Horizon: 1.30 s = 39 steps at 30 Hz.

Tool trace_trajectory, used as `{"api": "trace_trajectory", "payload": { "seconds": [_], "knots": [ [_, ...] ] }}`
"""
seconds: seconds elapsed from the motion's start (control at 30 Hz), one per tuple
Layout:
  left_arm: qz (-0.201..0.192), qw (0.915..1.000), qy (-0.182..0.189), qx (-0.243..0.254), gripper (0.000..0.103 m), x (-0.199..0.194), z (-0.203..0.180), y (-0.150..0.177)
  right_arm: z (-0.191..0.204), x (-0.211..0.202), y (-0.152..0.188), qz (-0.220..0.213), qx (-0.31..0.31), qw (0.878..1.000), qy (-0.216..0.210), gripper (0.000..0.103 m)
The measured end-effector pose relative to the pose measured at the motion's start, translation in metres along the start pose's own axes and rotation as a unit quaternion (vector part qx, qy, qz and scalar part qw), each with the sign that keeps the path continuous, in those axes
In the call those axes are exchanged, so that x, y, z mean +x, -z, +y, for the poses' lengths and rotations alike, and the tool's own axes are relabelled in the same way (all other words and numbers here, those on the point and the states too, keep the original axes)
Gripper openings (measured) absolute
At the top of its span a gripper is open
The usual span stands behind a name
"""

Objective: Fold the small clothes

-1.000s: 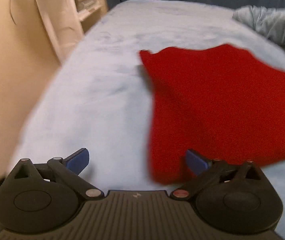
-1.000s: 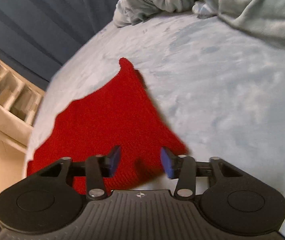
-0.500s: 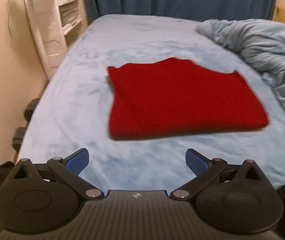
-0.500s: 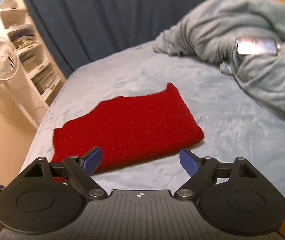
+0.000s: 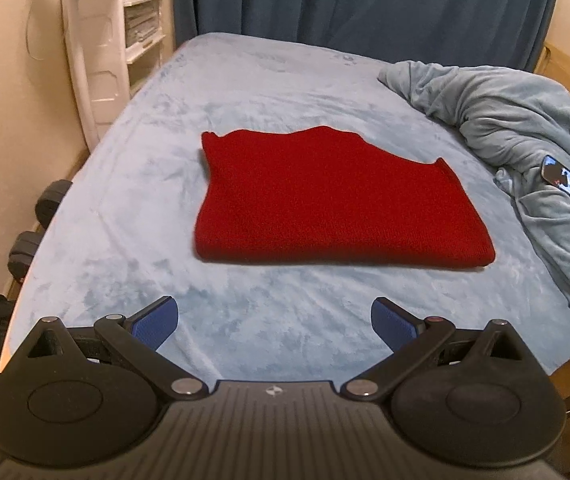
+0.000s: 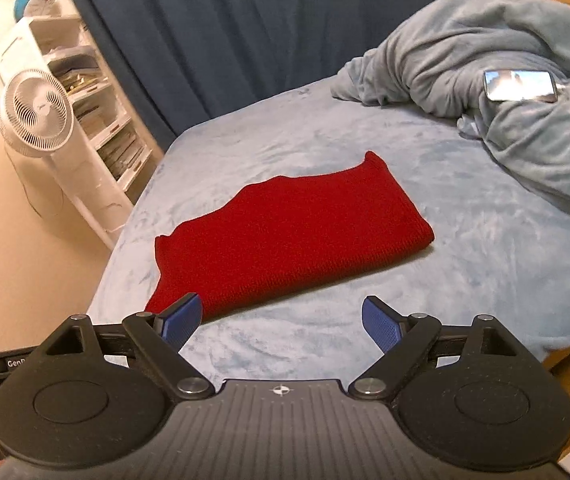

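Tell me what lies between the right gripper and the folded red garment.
Only bare bed cover, in the right wrist view, separates the right gripper from the red garment.

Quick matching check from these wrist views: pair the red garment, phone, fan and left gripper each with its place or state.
1. red garment
2. phone
3. fan
4. left gripper

A. on the crumpled blanket
B. open, holding nothing
C. folded flat on the bed
D. standing beside the bed by the shelves

Pairs: 1-C, 2-A, 3-D, 4-B
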<state>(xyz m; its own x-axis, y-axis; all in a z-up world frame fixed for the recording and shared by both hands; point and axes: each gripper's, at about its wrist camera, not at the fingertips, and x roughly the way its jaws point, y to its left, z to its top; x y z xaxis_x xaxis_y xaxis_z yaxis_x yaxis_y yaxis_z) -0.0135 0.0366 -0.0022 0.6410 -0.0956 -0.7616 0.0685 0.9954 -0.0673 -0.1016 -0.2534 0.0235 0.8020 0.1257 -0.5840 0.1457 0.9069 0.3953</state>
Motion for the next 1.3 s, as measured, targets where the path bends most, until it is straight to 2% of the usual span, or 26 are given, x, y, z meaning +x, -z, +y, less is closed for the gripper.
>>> {"api": "trace_trajectory", "payload": {
  "seconds": [0.2, 0.53, 0.8, 0.9, 1.0, 1.13, 1.2, 1.23, 1.27, 1.3],
  "knots": [
    [0.009, 0.9992, -0.037, 0.015, 0.103, 0.001, -0.002, -0.004, 0.001, 0.008, 0.003, 0.011, -0.002, 1.0, -0.009, 0.088],
    [0.04, 0.9977, -0.054, 0.009, 0.103, 0.027, 0.006, -0.008, 0.008, 0.037, 0.004, 0.044, -0.006, 0.999, -0.005, 0.088],
    [0.067, 0.9952, -0.07, 0.007, 0.103, 0.068, 0.017, -0.02, 0.001, 0.09, -0.005, 0.069, 0.012, 0.997, 0.021, 0.088],
    [0.076, 0.9939, -0.079, 0.005, 0.103, 0.087, 0.022, -0.024, -0.017, 0.116, -0.013, 0.068, 0.054, 0.996, 0.022, 0.09],
    [0.09, 0.9922, -0.087, 0.001, 0.103, 0.108, 0.027, -0.027, -0.059, 0.161, -0.021, 0.069, 0.143, 0.986, 0.049, 0.091],
    [0.108, 0.9893, -0.099, -0.002, 0.103, 0.135, 0.037, -0.029, -0.128, 0.227, -0.029, 0.066, 0.267, 0.954, 0.116, 0.091],
    [0.116, 0.9877, -0.105, -0.006, 0.103, 0.145, 0.043, -0.028, -0.154, 0.253, -0.03, 0.071, 0.309, 0.938, 0.142, 0.091],
    [0.122, 0.9867, -0.107, -0.01, 0.103, 0.152, 0.047, -0.029, -0.166, 0.265, -0.029, 0.075, 0.325, 0.93, 0.153, 0.093],
    [0.127, 0.986, -0.108, -0.015, 0.103, 0.157, 0.051, -0.028, -0.173, 0.274, -0.029, 0.075, 0.333, 0.927, 0.156, 0.101],
    [0.131, 0.9851, -0.109, -0.02, 0.103, 0.162, 0.056, -0.029, -0.176, 0.279, -0.031, 0.062, 0.334, 0.928, 0.149, 0.102]
  ]
}}
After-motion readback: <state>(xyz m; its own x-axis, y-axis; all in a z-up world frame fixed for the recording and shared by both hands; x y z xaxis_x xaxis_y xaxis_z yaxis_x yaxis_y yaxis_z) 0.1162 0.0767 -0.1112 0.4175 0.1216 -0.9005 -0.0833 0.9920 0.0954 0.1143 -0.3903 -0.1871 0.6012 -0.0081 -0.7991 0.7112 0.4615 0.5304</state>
